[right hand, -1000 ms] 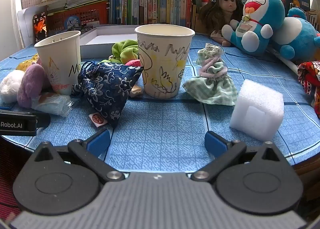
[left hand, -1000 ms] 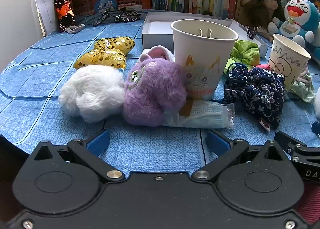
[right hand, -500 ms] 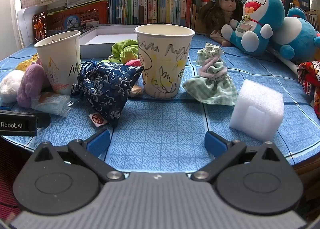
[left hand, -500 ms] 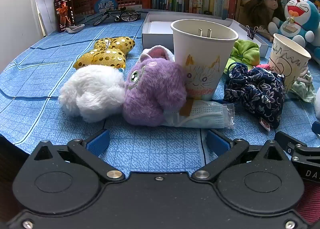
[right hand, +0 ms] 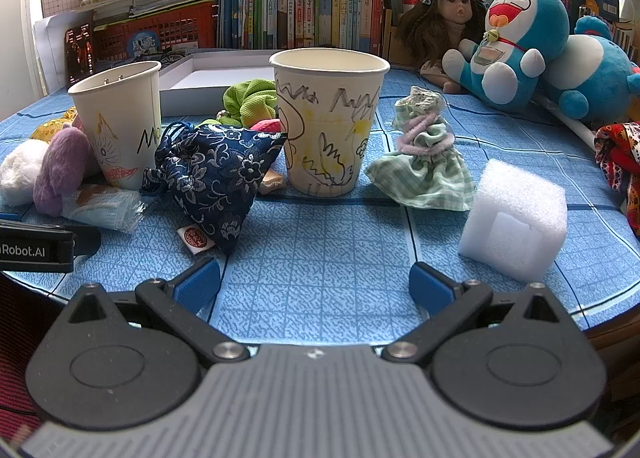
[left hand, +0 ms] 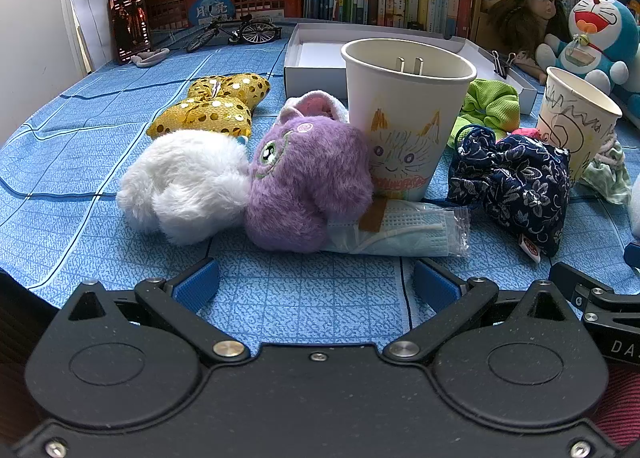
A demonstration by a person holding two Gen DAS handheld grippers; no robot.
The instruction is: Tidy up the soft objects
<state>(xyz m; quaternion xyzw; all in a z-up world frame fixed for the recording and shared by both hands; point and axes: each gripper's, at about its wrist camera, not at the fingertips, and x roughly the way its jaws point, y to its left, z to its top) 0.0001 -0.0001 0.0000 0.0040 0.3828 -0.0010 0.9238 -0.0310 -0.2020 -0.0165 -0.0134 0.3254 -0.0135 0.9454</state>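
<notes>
Nothing is seen to have moved since the earlier frames. The left claw (left hand: 316, 284) is held wide and empty before the white plush (left hand: 182, 179) and purple plush (left hand: 308, 181). Bare desk (right hand: 320, 254) is left before the right claw (right hand: 314, 282), also wide, short of the navy pouch (right hand: 218, 173) and foam block (right hand: 516, 217).

Left gripper (left hand: 316, 285): black housing, blue fingertip pads, silver pivot screws. Right gripper (right hand: 314, 282): grey centre plate, black round covers, blue pads. Side lettering partly legible, possibly "Robot.AI".
</notes>
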